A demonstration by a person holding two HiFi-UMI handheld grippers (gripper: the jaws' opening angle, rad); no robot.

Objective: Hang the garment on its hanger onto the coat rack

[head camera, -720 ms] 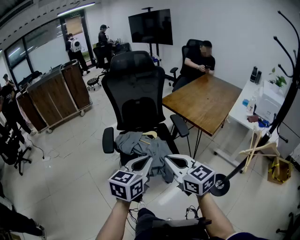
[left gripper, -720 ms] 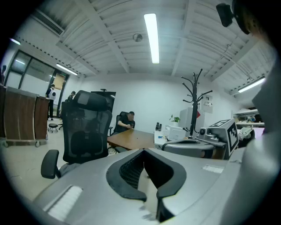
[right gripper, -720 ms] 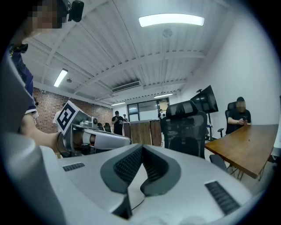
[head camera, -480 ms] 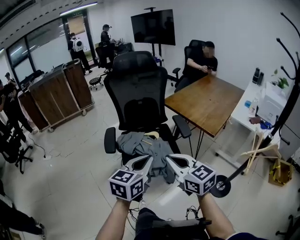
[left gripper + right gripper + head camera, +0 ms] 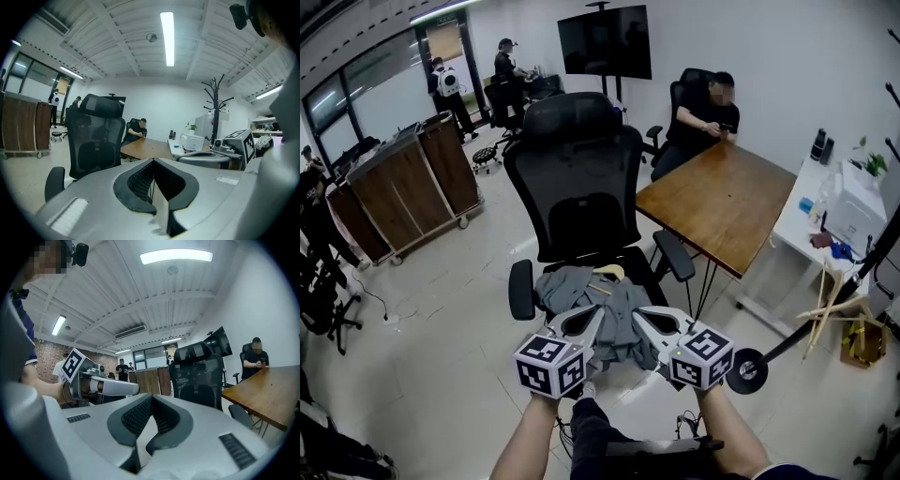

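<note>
1. The gray garment point(image 5: 586, 292) lies crumpled on the seat of a black office chair point(image 5: 581, 178), a little below the centre of the head view.
2. The light wooden hanger point(image 5: 605, 274) pokes out of the top of the garment, near the back of the seat.
3. The left hand-held gripper point(image 5: 598, 313) sits at the lower centre of the head view. It is clenched, with its jaws meeting at the tips and nothing between them.
4. The right hand-held gripper point(image 5: 636, 315) is just beside it, to its right. It is also clenched and empty, with its tips together.
5. Both point toward the chair, and their tips overlap the near edge of the garment in the head view. Whether they touch the cloth cannot be told.
6. The black coat rack point(image 5: 216, 105) stands upright with its hooks spread, right of centre in the left gripper view and well apart from the chair.
7. A brown wooden counter point(image 5: 722, 202) fills the right middle of the head view, and a seated person point(image 5: 708, 117) is at its far end.
8. Wooden cabinets on wheels point(image 5: 403, 192) stand at the left of the head view.
</note>
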